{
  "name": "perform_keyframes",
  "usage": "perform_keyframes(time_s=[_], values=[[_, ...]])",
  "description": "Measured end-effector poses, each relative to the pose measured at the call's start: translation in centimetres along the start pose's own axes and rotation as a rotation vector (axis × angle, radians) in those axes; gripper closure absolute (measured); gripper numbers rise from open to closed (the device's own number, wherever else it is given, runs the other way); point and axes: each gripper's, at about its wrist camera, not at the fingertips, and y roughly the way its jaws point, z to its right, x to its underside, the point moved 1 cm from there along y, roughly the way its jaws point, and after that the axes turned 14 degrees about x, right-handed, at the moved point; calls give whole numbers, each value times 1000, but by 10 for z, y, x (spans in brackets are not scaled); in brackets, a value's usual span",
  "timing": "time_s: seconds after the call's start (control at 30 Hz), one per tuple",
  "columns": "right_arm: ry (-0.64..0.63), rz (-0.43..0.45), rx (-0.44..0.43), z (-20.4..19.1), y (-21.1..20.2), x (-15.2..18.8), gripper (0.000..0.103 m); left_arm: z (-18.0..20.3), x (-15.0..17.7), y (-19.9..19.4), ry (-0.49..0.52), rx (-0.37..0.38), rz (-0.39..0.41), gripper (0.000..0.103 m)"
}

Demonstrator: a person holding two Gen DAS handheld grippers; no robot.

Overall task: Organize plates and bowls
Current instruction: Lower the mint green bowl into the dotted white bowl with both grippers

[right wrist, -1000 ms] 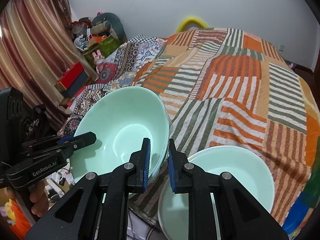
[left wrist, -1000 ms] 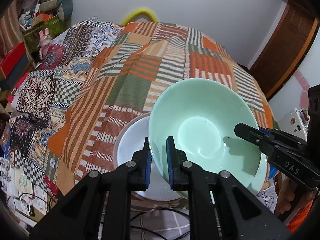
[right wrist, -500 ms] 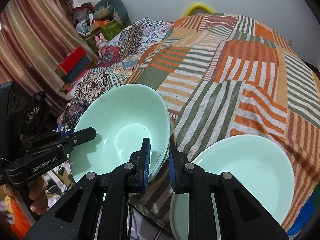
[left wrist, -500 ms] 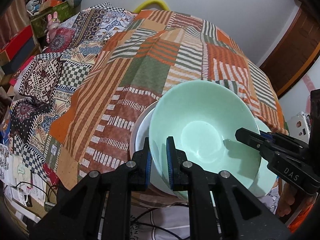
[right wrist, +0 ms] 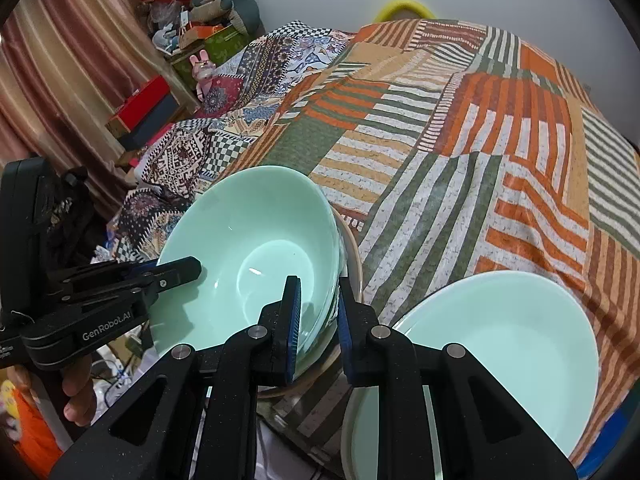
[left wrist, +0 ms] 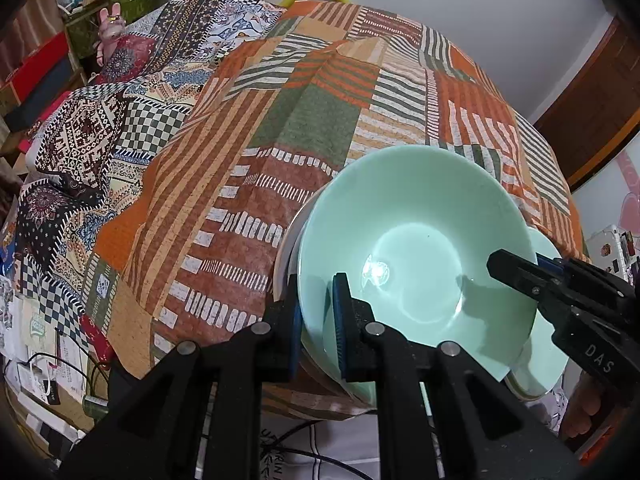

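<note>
A mint-green bowl [left wrist: 416, 248] is held by its rim from two sides. My left gripper [left wrist: 316, 324] is shut on its near rim. My right gripper [right wrist: 318, 320] straddles the opposite rim with its jaws a little wider than before; it also shows in the left wrist view [left wrist: 516, 276]. The bowl [right wrist: 256, 256] sits in a white dish [left wrist: 286, 248] on the patchwork bedspread [left wrist: 280, 120]. A second mint-green plate [right wrist: 504, 344] lies to the right of it, partly seen in the left wrist view [left wrist: 544, 364].
The bedspread's near edge [left wrist: 168, 344] drops to a floor with cables and papers [left wrist: 52, 376]. Boxes and toys [right wrist: 192, 48] are stacked by the curtain at the far left. A wooden door [left wrist: 600, 96] stands at the right.
Both grippers have carried the bowl to the right and down into the white dish. The right gripper's jaws have spread slightly on the rim.
</note>
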Motion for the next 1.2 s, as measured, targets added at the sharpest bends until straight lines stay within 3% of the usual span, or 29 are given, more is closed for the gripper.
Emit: perform_keyframes(time_s=[0.23, 0.8, 0.97, 1.03, 1.13, 1.2], values=[[-33, -6, 8, -6, 3, 0, 85, -3, 1, -1, 4, -44, 11, 90], [-21, -37, -32, -7, 9, 6, 85, -9, 2, -1, -22, -44, 13, 90], [-1, -39, -47, -2, 7, 6, 85, -1, -2, -17, -5, -33, 61, 90], [0, -28, -43, -1, 2, 5, 85, 1, -4, -22, -1, -30, 76, 85], [-9, 13, -5, 2, -7, 3, 81, 3, -4, -27, 3, -31, 91, 83], [-8, 38, -1, 5, -13, 2, 73, 2, -4, -29, 0, -25, 94, 82]])
